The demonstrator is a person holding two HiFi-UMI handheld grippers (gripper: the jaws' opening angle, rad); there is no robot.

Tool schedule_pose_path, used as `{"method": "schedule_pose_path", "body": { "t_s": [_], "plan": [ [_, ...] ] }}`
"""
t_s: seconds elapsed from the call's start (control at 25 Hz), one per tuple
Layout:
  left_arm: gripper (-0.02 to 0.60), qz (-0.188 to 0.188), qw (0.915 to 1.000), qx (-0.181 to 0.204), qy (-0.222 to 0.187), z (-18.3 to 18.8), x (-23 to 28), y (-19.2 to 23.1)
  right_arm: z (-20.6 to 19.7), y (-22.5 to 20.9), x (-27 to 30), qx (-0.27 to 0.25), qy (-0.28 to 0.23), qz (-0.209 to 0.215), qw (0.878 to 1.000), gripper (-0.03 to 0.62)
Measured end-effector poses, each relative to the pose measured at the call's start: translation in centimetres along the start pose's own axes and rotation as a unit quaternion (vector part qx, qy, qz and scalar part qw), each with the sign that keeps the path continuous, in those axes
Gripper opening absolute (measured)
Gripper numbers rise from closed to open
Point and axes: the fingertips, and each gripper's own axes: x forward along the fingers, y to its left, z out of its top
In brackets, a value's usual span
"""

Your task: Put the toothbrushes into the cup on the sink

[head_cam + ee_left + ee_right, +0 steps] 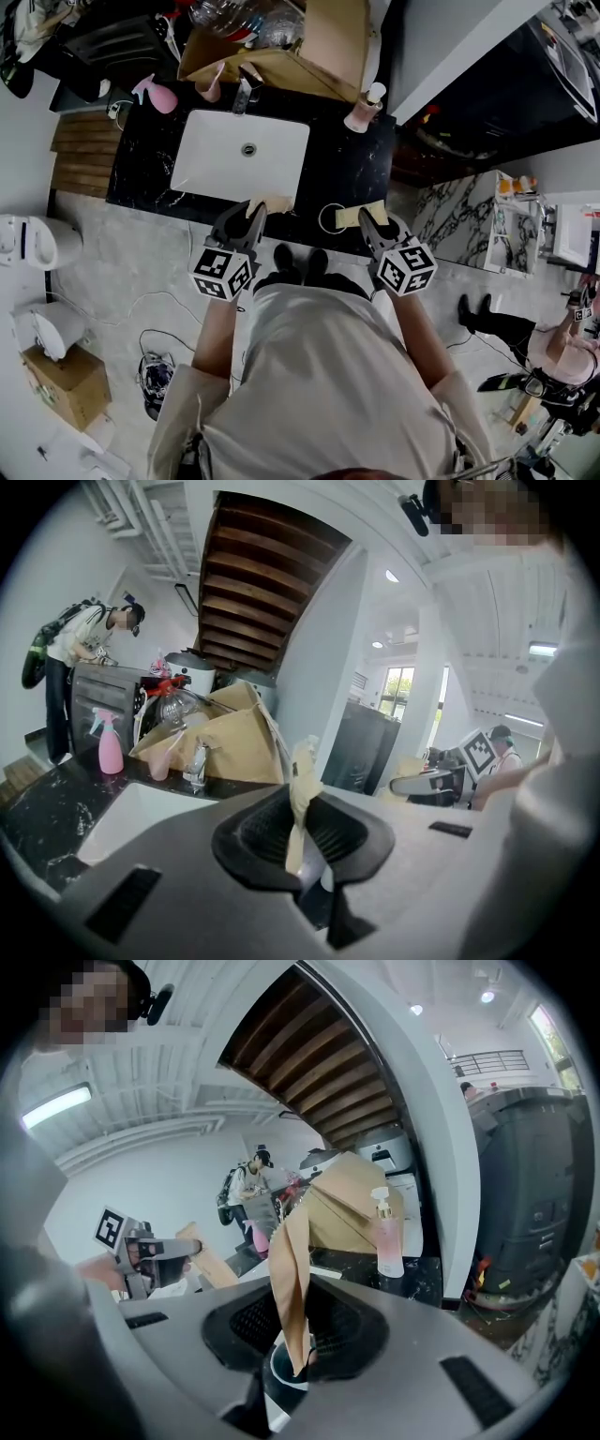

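Note:
Both grippers hang over the front edge of the black marble counter, each with a flat tan wrapped toothbrush in it. My left gripper is shut on a pale toothbrush at the front rim of the white sink basin; the toothbrush stands upright between the ribbed pads of that gripper. My right gripper is shut on a tan toothbrush, which rises from that gripper. The white-rimmed cup sits just left of the right gripper, and the cup shows below its jaws.
A faucet, a pink spray bottle and a big cardboard box line the back of the counter. A pink pump bottle stands at the back right. A toilet is at the left, and a person crouches at the right.

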Motion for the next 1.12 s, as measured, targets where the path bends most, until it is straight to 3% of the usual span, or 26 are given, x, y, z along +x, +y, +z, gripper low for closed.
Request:
{"method": "schedule_pose_path", "body": {
  "t_s": [0.36,1.12],
  "plan": [
    [0.041,0.012,0.9998,-0.013,-0.001,-0.9,-1.1,0.1,-2.1,0.7,1.4,-0.020,0.004,0.023,1.000,0.071],
    [0.041,0.038,0.9987,-0.032,0.004,-2.7,-3.3,0.0,-7.1,0.2,4.3,-0.048,0.046,0.015,0.998,0.072]
  ]
}}
